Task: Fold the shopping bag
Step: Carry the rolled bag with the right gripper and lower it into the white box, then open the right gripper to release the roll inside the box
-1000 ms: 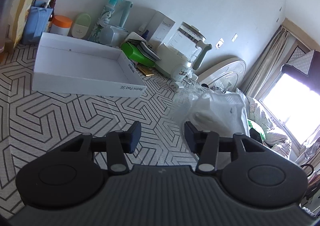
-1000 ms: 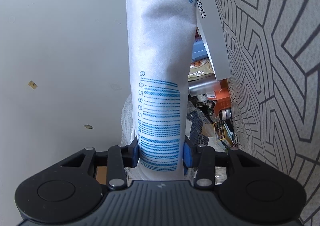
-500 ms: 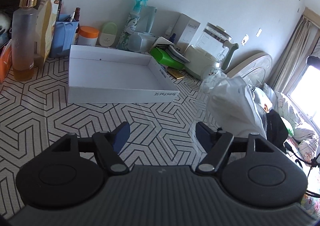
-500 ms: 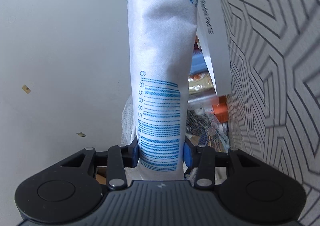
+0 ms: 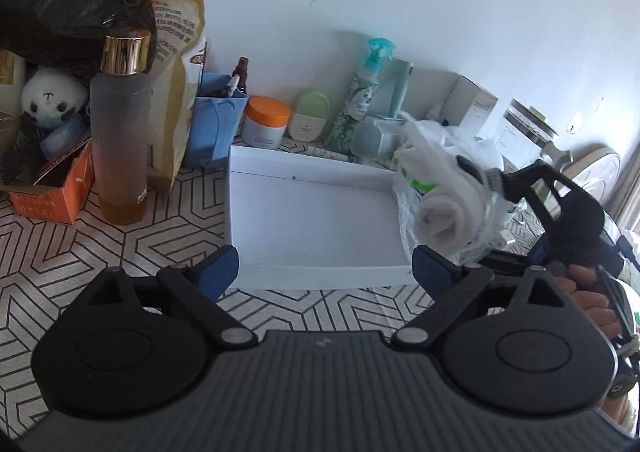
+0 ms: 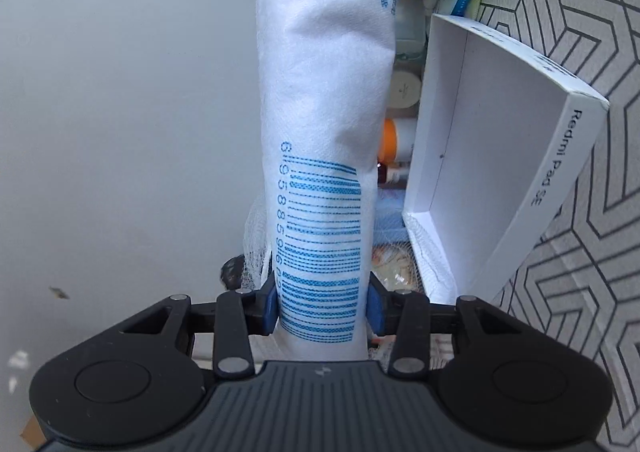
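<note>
The left gripper [image 5: 324, 268] hangs above the white box [image 5: 316, 212] with its jaws spread wide and empty. The right gripper [image 6: 322, 304], beside that box, is clamped on the rolled bag [image 6: 324, 156].

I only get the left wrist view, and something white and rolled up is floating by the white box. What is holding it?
Observer: The right claw is shut on it; it is a rolled shopping bag of white non-woven fabric.
Visitor: Anything printed on it?
Observer: Yes, a blue barcode with digits runs along the roll, right where the pads pinch it.
Visitor: Does the white box say anything?
Observer: Its side reads Redmi Pad SE, so it is a tablet box tray.
Visitor: And my claw?
Observer: The left claw is open and holds nothing.
</note>
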A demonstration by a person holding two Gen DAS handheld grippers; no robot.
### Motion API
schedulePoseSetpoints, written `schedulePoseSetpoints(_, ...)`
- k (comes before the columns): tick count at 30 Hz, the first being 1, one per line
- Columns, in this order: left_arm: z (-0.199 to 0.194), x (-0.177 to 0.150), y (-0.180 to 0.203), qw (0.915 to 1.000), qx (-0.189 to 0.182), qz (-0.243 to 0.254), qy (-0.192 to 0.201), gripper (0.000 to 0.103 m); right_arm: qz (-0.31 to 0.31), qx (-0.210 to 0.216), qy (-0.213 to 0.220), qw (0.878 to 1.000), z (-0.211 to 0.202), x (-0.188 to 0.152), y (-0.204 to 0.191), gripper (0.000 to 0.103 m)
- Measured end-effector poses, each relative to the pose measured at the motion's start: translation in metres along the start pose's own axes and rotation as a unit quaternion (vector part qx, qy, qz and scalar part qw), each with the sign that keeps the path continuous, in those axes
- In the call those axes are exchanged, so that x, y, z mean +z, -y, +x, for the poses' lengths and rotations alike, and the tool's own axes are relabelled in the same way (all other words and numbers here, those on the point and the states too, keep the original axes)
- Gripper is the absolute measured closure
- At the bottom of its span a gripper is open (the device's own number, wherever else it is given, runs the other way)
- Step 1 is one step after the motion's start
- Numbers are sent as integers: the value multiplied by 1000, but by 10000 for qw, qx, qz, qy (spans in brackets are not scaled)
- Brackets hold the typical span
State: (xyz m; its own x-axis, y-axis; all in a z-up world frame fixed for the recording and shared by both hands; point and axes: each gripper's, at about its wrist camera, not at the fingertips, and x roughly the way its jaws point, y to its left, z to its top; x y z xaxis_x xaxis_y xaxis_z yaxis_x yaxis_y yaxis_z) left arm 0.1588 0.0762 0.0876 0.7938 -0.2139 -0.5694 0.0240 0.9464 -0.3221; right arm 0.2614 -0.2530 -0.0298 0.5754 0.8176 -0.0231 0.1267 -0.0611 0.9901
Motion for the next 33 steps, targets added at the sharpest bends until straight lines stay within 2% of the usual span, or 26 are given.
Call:
schedulePoseSetpoints(2,6,-1,-4,9997,212,11,96,8,271,-237,-38,9993,28,4,13,61)
schedulePoseSetpoints(4,11,-6,-10,9987,482,67,125,8,270,-471,45,9985,49,4,20,61)
schedulePoseSetpoints(7,19,-13,-23,9985,547,31,-66,8,264,-826,113,9962,76,4,23,59)
schedulePoseSetpoints(9,24,-15,-32,9981,554,-98,-253,8,117,-1069,101,9941,86,2,17,51)
schedulePoseSetpoints(10,26,-15,-36,9979,535,-176,-318,8,-38,-1201,42,9928,90,-1,10,39)
schedulePoseSetpoints(11,27,-15,-39,9979,503,-241,-329,8,-220,-1308,59,9911,93,-6,3,38)
schedulePoseSetpoints(13,28,-16,-37,9980,503,-183,-323,8,-403,-1439,144,9887,88,-15,-7,36)
schedulePoseSetpoints(18,34,-21,-28,9978,516,6,-427,8,-569,-1550,-59,9863,64,-21,-5,33)
schedulePoseSetpoints(22,43,-27,-20,9970,446,93,-620,8,-827,-1562,-185,9841,45,-23,-7,23)
schedulePoseSetpoints(24,47,-31,-17,9967,408,99,-701,8,-996,-1553,-253,9825,54,-13,-12,23)
schedulePoseSetpoints(27,48,-35,-8,9961,460,257,-704,8,-1481,-1511,-464,9763,35,-20,-15,23)
schedulePoseSetpoints(30,49,-37,3,9948,613,491,-649,8,-2155,-1563,-730,9611,21,-33,-18,23)
schedulePoseSetpoints(32,51,-38,11,9930,750,648,-639,2,-2968,-1783,-733,9353,13,-48,-25,23)
schedulePoseSetpoints(33,51,-39,15,9921,806,718,-642,0,-3466,-2005,-601,9144,12,-57,-29,23)
